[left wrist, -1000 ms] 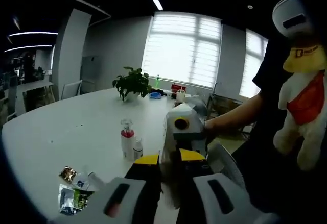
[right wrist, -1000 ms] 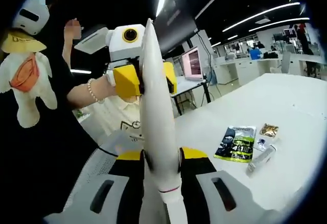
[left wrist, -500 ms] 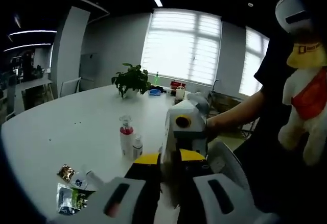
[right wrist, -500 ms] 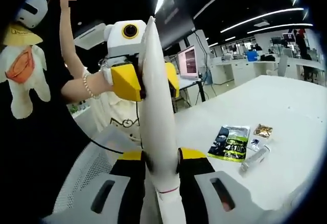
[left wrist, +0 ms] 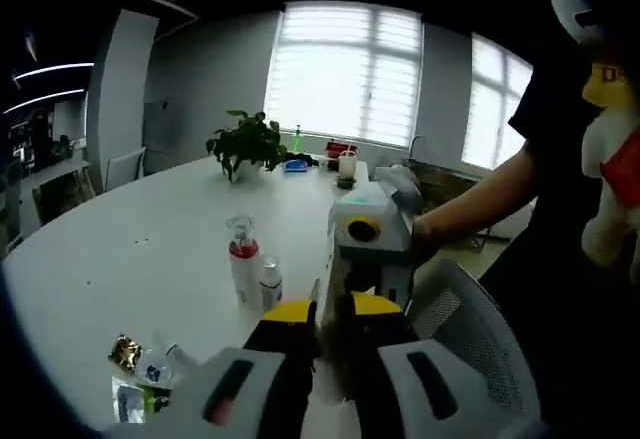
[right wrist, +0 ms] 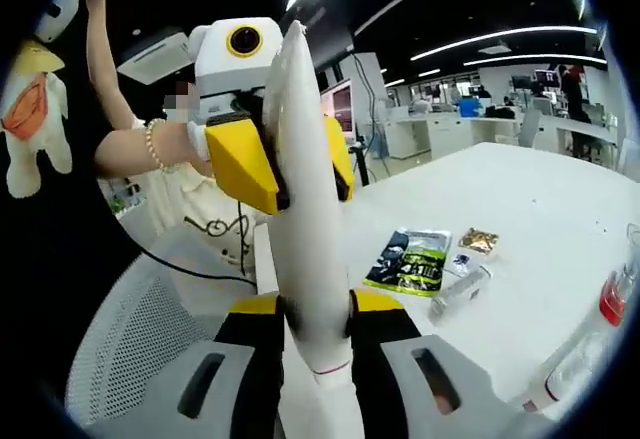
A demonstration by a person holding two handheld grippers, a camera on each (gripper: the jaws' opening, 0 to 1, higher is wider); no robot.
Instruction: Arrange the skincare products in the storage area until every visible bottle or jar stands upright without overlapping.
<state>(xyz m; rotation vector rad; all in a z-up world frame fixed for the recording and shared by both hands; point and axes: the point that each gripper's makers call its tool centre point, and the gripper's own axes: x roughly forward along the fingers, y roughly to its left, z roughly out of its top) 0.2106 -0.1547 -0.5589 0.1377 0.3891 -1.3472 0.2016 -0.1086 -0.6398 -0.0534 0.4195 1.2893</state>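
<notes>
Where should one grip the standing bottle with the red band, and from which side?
Grip the red-banded bottle on its straight white body, below the band. It stands upright, with a small white bottle close on its right in the left gripper view, so probably come level from its free left.

Both hand-held grippers, left (right wrist: 290,149) and right (right wrist: 312,324), clamped on one white tube (right wrist: 305,219), facing each other.

Left gripper (right wrist: 285,149) has come closer along the white tube (right wrist: 308,259), jaws now at its upper part. Red-capped bottle (right wrist: 615,299) entered right gripper view's edge.
</notes>
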